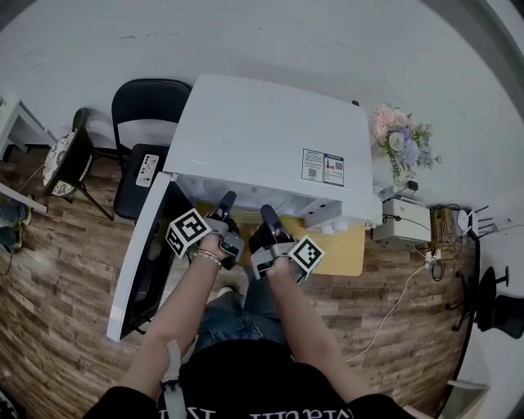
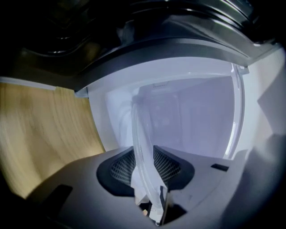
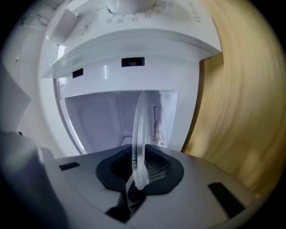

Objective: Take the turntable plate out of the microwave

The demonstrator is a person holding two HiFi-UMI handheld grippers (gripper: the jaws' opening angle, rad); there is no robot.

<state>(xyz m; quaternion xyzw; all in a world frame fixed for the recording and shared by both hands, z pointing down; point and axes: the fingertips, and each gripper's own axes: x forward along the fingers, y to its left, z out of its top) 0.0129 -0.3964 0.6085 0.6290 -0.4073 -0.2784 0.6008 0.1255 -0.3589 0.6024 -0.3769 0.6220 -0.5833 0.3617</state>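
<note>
The white microwave (image 1: 270, 135) stands on a wooden table (image 1: 348, 250) with its door (image 1: 135, 266) swung open to the left. Both grippers reach level into the cavity. The clear glass turntable plate (image 2: 143, 134) shows edge-on in the left gripper view, its rim lying between the pads of my left gripper (image 2: 145, 167), which stand a little apart from it. In the right gripper view the plate (image 3: 139, 123) is also edge-on, and my right gripper (image 3: 139, 170) is shut on its rim. From the head view the left gripper (image 1: 226, 203) and right gripper (image 1: 266, 214) are side by side; the plate is hidden.
A black chair (image 1: 151, 106) stands behind the open door. A bunch of flowers (image 1: 401, 139) and a white box (image 1: 405, 221) with cables are to the right of the microwave. The control panel with a dial (image 3: 129, 6) sits beside the cavity opening.
</note>
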